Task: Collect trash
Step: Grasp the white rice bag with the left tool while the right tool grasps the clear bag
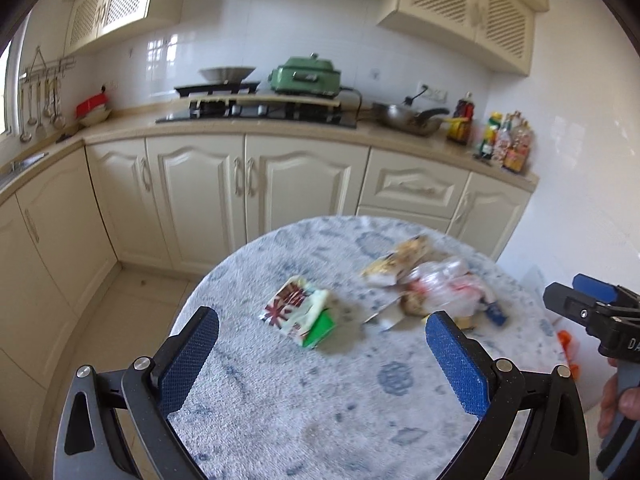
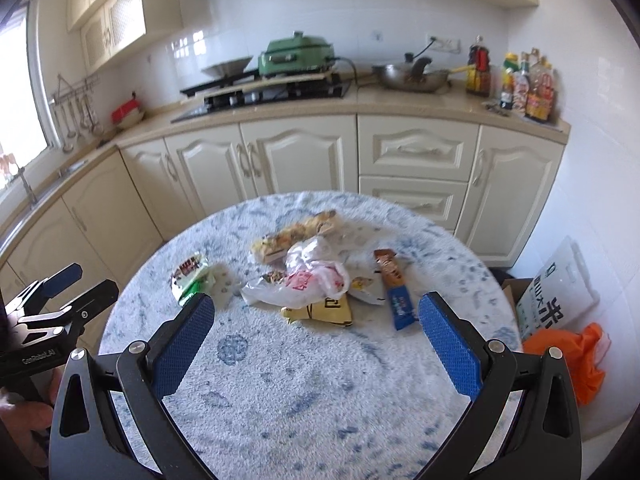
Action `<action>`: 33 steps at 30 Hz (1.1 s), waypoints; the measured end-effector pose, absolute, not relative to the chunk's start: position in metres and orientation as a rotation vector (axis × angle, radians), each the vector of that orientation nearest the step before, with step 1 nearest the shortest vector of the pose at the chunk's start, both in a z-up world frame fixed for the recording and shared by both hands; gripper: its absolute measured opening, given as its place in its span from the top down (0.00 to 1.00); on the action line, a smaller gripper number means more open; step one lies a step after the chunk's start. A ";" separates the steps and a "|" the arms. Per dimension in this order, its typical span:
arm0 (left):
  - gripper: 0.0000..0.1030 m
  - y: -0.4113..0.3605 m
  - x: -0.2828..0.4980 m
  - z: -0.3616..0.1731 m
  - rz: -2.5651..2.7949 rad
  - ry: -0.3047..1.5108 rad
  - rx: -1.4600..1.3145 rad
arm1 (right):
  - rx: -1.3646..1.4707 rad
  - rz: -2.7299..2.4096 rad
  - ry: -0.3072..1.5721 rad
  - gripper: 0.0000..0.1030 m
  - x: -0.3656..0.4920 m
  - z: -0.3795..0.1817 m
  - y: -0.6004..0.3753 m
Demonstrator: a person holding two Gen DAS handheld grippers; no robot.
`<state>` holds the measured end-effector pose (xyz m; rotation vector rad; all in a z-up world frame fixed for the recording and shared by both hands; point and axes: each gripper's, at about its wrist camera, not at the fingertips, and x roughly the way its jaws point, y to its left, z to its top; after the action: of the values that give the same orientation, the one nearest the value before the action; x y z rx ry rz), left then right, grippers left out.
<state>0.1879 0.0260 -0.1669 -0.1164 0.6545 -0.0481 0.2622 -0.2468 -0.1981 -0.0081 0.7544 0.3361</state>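
Blurring wrappers beneath plastic bag

Bright daylight all round, coming in from the window on the far left, which is totally blown out to white in the right wrist view. White wall tiles catch a reflection of the panes, so there's glare behind the stove. Shadows are soft, just faint ones under the wrappers. Left wrist view is noticeably motion-blurred: the green packet and the pile of trash are smeared, the table cover looks fuzzy. Right wrist view is sharper in the middle. Both have heavy fisheye bending, cabinets curve, and corners go black.
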 end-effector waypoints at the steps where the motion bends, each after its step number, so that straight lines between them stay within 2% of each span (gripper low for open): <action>1: 0.01 0.026 0.197 -0.172 -0.045 0.670 -0.118 | -0.008 0.336 0.762 0.00 0.265 -0.200 -0.245; 21: 0.01 0.036 0.349 -0.284 -0.019 0.890 -0.045 | -0.027 0.344 0.914 0.00 0.359 -0.267 -0.215; 24: 0.09 0.036 0.363 -0.291 -0.038 0.919 -0.060 | -0.027 0.370 0.956 0.01 0.372 -0.283 -0.210; 25: 0.15 0.034 0.365 -0.291 -0.046 0.915 -0.053 | -0.018 0.379 0.963 0.06 0.373 -0.286 -0.208; 26: 0.19 0.032 0.366 -0.291 -0.045 0.911 -0.035 | -0.004 0.390 0.966 0.18 0.372 -0.288 -0.209; 27: 0.19 0.029 0.367 -0.292 -0.057 0.912 -0.020 | 0.015 0.402 0.965 0.25 0.370 -0.289 -0.211; 28: 0.20 0.028 0.367 -0.292 -0.074 0.908 -0.022 | 0.019 0.404 0.961 0.37 0.368 -0.290 -0.212; 29: 0.20 0.027 0.366 -0.293 -0.085 0.906 -0.026 | 0.016 0.404 0.952 0.43 0.364 -0.289 -0.214; 33: 0.20 0.027 0.358 -0.293 -0.119 0.896 -0.058 | 0.047 0.419 0.941 0.50 0.350 -0.285 -0.226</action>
<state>0.3581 0.0266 -0.2930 -0.0582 0.8961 -0.1192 0.3501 -0.2264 -0.2854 0.0467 0.9407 0.4186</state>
